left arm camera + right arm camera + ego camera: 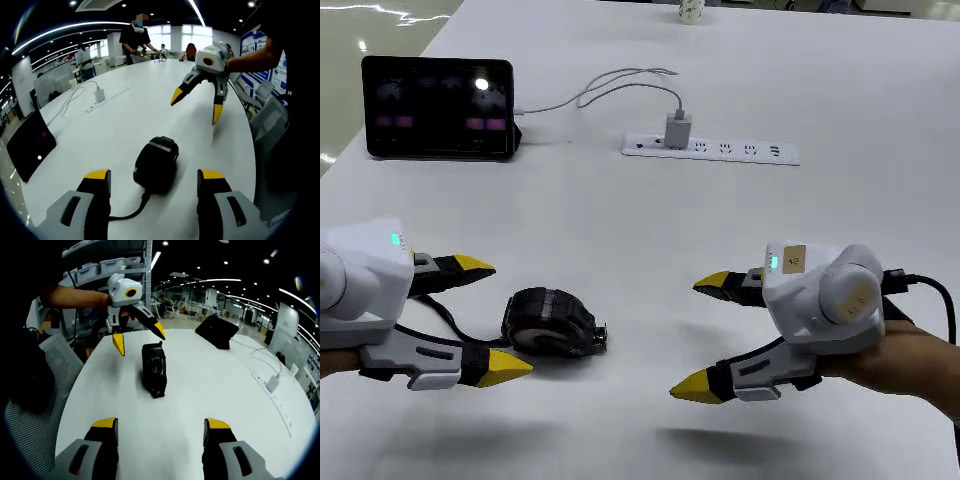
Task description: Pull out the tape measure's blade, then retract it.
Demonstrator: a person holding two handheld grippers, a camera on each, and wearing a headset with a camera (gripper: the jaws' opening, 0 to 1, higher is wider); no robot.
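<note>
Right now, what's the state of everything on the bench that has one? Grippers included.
Black round tape measure: blade retracted, lying flat, not gripped.
Left gripper: open, aimed at the tape measure.
Right gripper: open, empty.
Black rectangular tablet: propped up, screen dimly lit, cable attached.
White power strip: one white charger plugged in, other sockets free.

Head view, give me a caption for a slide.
Open left gripper and open right gripper flank a black tape measure lying on the white workbench.
</note>
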